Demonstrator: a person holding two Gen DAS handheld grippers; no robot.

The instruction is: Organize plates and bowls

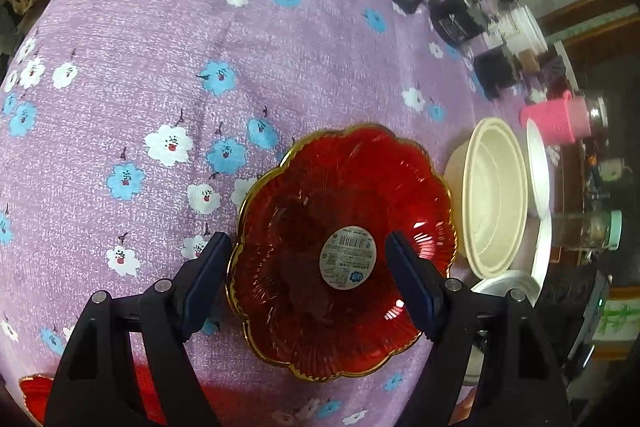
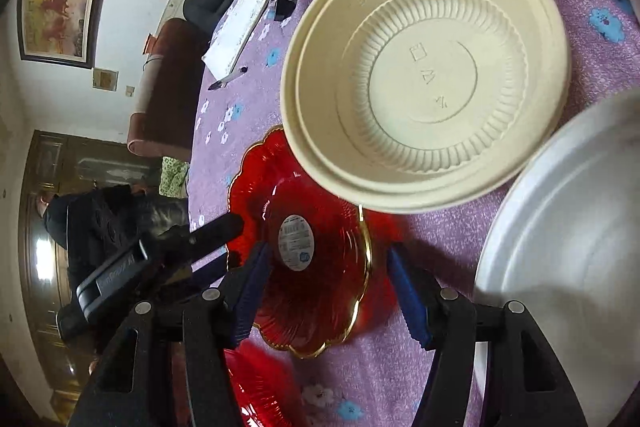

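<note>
Red glass bowl sits between the gaping left claw.

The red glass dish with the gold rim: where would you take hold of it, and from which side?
Grip the red glass dish by its scalloped gold rim, one jaw inside and one outside the wall. It sits upright and is too wide to span. Come from above on the side away from the cream bowl, which stands close beside it. The left gripper already hovers there, open.
</note>
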